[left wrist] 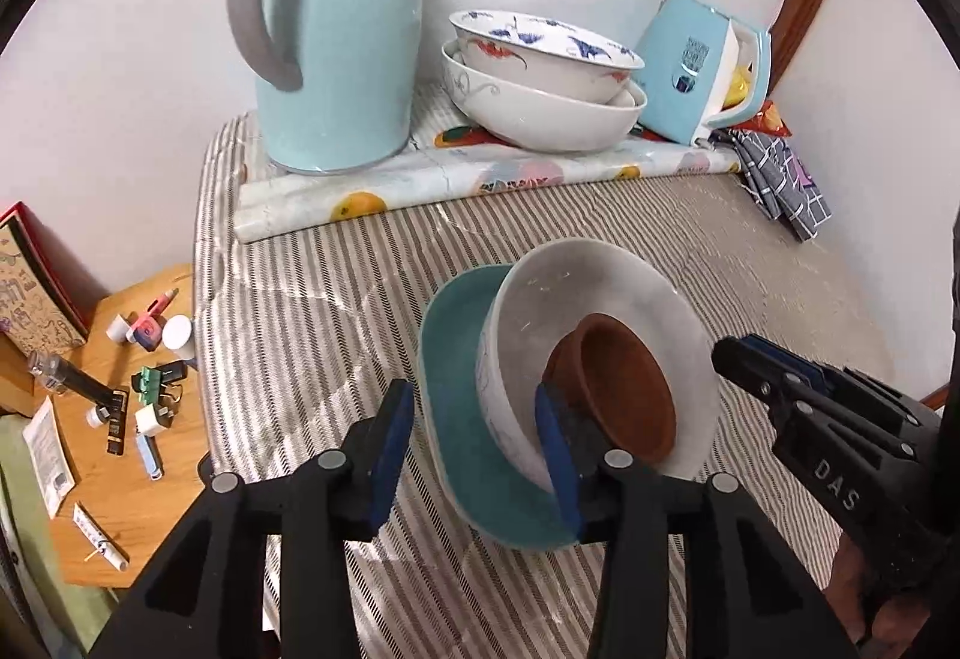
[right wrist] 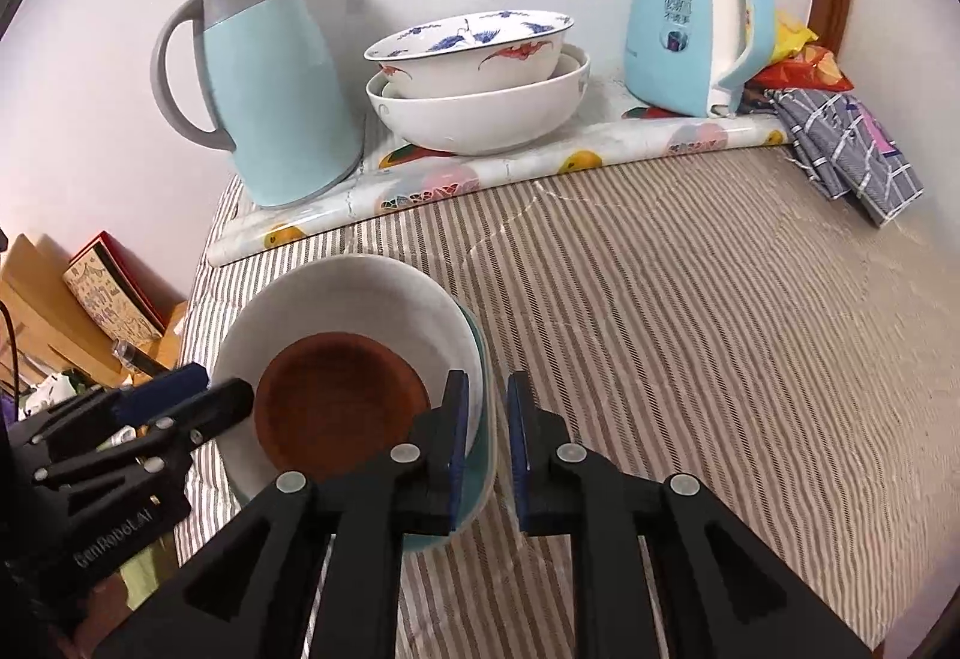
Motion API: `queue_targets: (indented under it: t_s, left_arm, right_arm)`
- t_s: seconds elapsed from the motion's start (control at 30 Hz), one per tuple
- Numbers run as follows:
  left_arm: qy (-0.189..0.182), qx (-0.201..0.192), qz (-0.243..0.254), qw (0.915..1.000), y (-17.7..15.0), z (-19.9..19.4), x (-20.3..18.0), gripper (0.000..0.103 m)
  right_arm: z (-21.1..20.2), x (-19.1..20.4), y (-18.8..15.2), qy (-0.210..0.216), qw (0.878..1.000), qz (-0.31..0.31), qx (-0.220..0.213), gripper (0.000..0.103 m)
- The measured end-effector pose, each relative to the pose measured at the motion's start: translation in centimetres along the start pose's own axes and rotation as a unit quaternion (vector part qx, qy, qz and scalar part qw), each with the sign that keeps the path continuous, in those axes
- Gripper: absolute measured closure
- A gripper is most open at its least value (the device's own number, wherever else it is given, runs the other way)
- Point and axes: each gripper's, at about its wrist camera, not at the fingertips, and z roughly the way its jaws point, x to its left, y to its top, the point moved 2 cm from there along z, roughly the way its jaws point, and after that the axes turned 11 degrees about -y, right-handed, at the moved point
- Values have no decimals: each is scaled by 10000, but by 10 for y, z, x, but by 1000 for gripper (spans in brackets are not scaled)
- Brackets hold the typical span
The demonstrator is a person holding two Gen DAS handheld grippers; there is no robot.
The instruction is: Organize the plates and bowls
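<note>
Here, low in the left wrist frame, a stack sits on the striped cloth (left wrist: 600, 239): teal plate (left wrist: 456, 419), white bowl (left wrist: 600, 299), brown saucer (left wrist: 624, 389). The left gripper (left wrist: 474, 455) stands spread astride its near rim; the right gripper (right wrist: 487, 437) straddles the opposite rim, jaws apart, gripping nothing.

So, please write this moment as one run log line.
stack: brown dish in white bowl on teal plate | left gripper: open | right gripper: open
</note>
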Motion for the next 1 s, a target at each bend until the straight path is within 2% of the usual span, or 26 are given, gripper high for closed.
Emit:
queue_targets:
  t_s: [0.1,0.2,0.33,0.4,0.53,0.77,0.87,1.0]
  left_arm:
    - [-23,-84,58,9999,-2,-11,-5,58]
    - [-8,-199,176,9996,-6,-23,-14,56]
    - [-34,-360,320,9988,-15,-41,-29,48]
    - [-70,-456,388,9982,-20,-51,-37,44]
    - [12,-721,474,9963,-34,-79,-51,41]
    - [-54,-1073,624,9922,-59,-123,-68,23]
    - [44,-1188,729,9902,-72,-138,-77,19]
    - [44,-1318,792,9881,-90,-156,-86,15]
  right_arm:
    - [-15,-5,-4,-84,9999,71,-113,68]
    - [-33,-11,-9,-187,9994,131,-244,62]
    - [-61,-22,-18,-272,9983,307,-409,54]
    - [-76,-27,-25,-330,9975,369,-505,45]
    - [-108,-39,-42,-553,9951,490,-660,43]
    - [-158,-54,-82,-711,9909,748,-869,41]
    - [-177,-61,-103,-853,9874,890,-989,16]
    - [-196,-69,-125,-916,9847,1009,-1088,12]
